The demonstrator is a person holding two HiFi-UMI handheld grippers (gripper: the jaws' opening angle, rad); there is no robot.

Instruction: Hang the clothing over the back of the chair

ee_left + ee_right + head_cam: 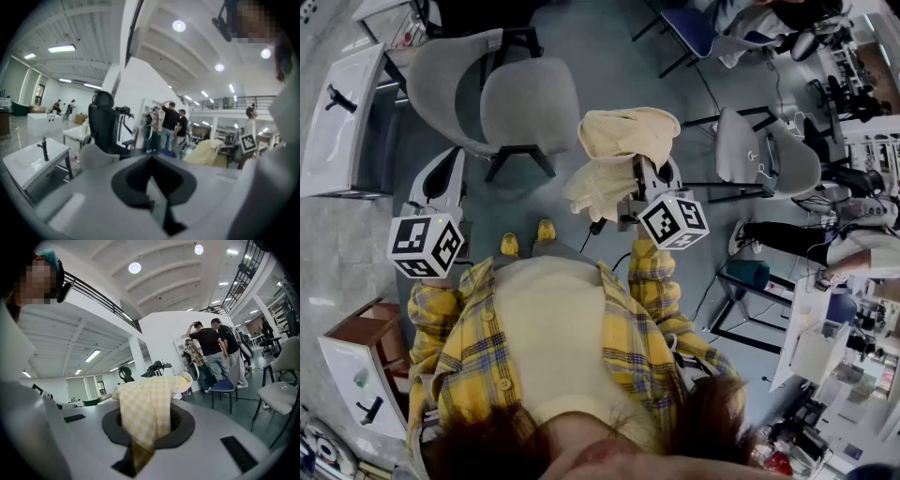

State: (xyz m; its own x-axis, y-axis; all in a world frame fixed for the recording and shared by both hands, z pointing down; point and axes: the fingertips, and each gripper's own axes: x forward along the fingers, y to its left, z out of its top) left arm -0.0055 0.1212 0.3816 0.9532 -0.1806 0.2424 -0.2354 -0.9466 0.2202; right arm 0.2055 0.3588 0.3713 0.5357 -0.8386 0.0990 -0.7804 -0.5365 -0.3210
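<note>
A pale yellow checked piece of clothing (623, 136) hangs bunched from my right gripper (634, 167), whose jaws are shut on it. In the right gripper view the clothing (145, 404) spills out of the right gripper (143, 439) and hides its tips. A grey chair (530, 103) stands just ahead and to the left of the clothing, its curved back (455, 89) on the left side. My left gripper (448, 157) is held at the left, below the chair, tapering to a closed tip with nothing in it. In the left gripper view the left gripper (157, 190) faces the chair's back (96, 157), and the clothing (206, 152) shows at the right.
A white table (337, 112) stands at the far left and a white cabinet (356, 375) at the lower left. A second grey chair (769, 155) stands to the right, a blue chair (694, 28) beyond it. Several people (211, 348) stand in the distance.
</note>
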